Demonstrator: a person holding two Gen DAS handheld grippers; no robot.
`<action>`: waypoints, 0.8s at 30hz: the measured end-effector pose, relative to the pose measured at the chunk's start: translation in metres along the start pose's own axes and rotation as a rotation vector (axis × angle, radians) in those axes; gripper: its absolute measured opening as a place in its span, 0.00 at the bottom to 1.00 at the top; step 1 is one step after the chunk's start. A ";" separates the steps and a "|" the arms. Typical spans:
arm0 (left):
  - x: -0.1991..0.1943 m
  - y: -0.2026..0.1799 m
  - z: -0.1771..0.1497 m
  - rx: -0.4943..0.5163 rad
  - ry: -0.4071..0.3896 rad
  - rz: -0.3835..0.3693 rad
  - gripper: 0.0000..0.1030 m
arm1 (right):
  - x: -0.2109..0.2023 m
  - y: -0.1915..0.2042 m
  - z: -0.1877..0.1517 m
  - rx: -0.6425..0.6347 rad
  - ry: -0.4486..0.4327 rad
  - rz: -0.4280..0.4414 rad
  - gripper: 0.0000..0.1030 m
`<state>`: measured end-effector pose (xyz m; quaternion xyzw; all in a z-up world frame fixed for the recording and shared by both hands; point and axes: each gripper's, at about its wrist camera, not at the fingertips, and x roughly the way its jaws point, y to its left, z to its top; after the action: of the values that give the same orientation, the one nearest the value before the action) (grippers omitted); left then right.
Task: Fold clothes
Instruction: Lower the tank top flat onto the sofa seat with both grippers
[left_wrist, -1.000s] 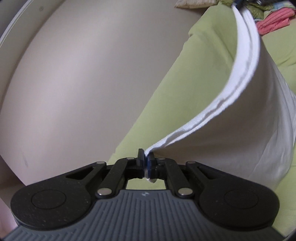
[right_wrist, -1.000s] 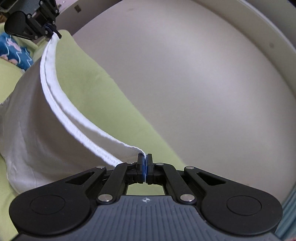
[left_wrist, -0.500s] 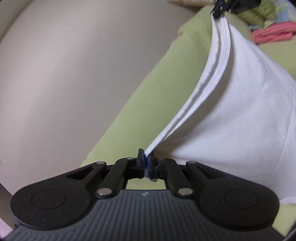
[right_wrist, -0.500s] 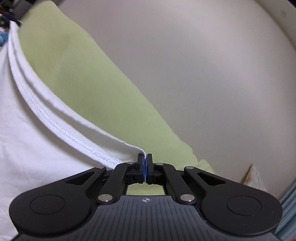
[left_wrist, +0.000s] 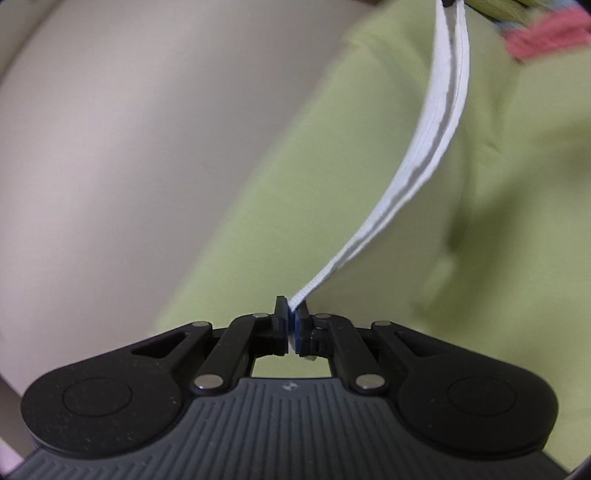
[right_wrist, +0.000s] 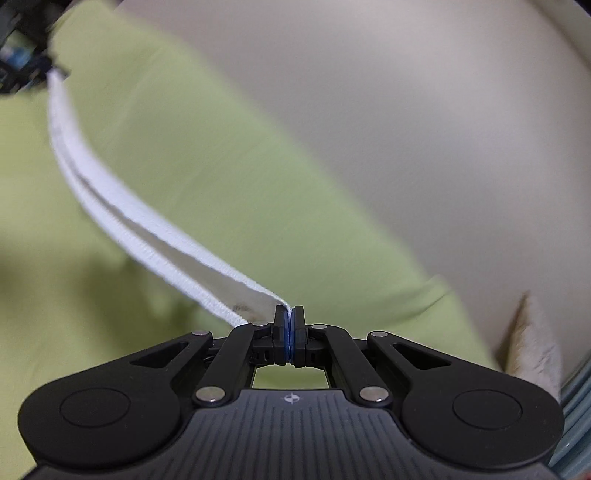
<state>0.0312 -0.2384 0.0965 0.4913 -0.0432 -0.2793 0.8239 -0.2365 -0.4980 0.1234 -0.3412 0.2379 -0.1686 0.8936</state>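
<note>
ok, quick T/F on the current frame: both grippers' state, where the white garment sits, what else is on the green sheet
1. The left gripper is shut on the white garment's hem. True.
2. The right gripper is open and holds nothing. False: it is shut on the other end of the same hem.
3. The hem spans between the two grippers, above the green sheet. True.
4. The garment lies folded flat on the sheet. False: it is held up by both grippers.
5. A pink cloth lies at the far edge of the sheet. True.

Garment (left_wrist: 436, 147) strung between left tool (left_wrist: 291, 325) and right tool (right_wrist: 290, 332), above the sheet (left_wrist: 517, 221)
</note>
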 end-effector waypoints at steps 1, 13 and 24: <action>0.001 -0.021 -0.014 0.021 0.019 -0.028 0.03 | -0.002 0.023 -0.021 -0.020 0.034 0.034 0.00; -0.022 -0.230 -0.156 0.181 0.239 -0.404 0.02 | 0.003 0.209 -0.140 -0.134 0.441 0.388 0.04; 0.003 -0.120 -0.170 -0.566 0.416 -0.594 0.31 | 0.037 0.164 -0.118 0.774 0.452 0.453 0.37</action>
<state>0.0422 -0.1490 -0.0913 0.2838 0.3436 -0.3994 0.8011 -0.2465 -0.4611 -0.0785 0.1206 0.4135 -0.1158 0.8950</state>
